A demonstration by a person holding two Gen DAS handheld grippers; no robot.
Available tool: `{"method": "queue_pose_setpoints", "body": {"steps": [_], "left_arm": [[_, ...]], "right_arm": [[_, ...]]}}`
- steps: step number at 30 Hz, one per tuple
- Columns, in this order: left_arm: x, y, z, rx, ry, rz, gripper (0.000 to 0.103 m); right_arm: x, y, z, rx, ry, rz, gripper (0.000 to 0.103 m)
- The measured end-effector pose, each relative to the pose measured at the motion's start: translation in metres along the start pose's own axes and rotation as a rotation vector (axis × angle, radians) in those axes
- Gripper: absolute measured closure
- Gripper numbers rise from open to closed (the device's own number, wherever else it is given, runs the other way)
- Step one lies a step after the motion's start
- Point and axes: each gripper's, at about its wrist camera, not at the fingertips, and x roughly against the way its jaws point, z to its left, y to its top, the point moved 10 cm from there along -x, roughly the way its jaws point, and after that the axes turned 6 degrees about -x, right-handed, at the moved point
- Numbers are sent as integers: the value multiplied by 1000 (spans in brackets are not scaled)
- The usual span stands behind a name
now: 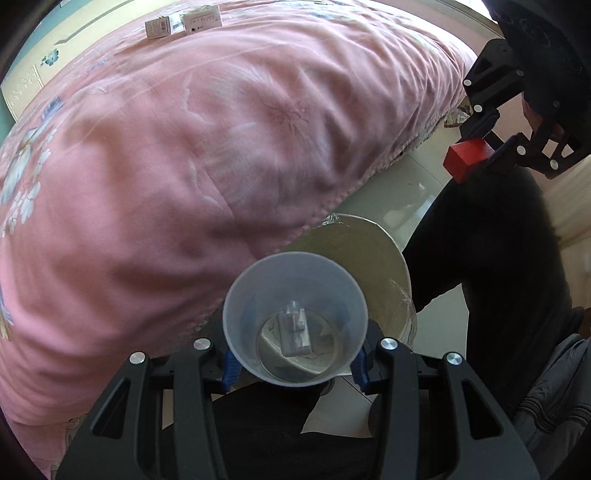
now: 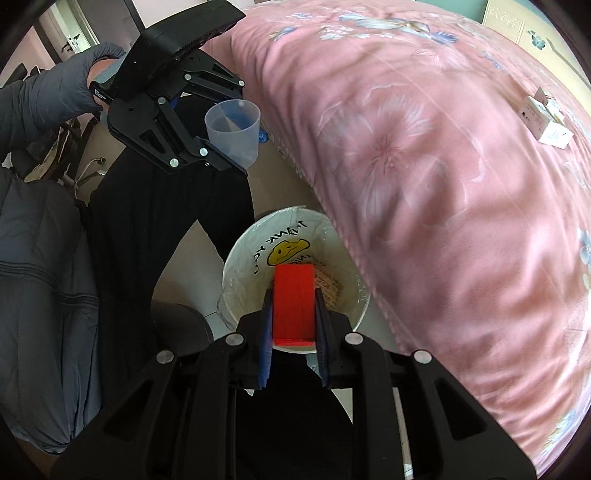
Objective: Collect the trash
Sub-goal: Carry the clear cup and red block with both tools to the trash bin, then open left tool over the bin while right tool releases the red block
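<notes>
trash here means two held pieces and some left on the bed. a red block (image 2: 293, 304) is pinched between the blue pads (image 2: 266, 347) of the right tool (image 2: 293, 345), its long faces pressed by both fingers, and it hangs directly over the open mouth of a round white bin (image 2: 236, 266) that stands on the pale floor (image 1: 399, 192) just beside the bed's edge. the bin is lined with a clear plastic bag, and a yellow smiley print with black lettering and some paper show inside it.

a translucent plastic cup (image 1: 295, 314) sits between the fingers of the left tool (image 1: 295, 363), which are spread partway and clamp on the cup's lower walls; its mouth faces away from the camera, and through its clear bottom a small white item can be seen, though whether that lies in the cup or below it i cannot tell. in the left wrist view the cup is above the near rim of the bin.

two small white boxes (image 1: 184, 22) lie near each other on the pink flowered quilt (image 1: 166, 166), well apart from the bin. a grey padded sleeve (image 2: 48, 99) reaches to the left tool's handle, and dark trouser legs (image 2: 166, 206) stand beside the bin.
</notes>
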Motion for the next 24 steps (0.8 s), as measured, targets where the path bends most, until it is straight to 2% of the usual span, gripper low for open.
{"method": "queue_pose_setpoints", "body": {"steps": [11, 24], "left_arm": [[-62, -18, -21, 3, -62, 96, 54], [-104, -21, -28, -14, -87, 145, 54]], "right_arm": [[-49, -5, 7, 1, 40, 57, 82], [-97, -14, 8, -38, 29, 100, 82]]}}
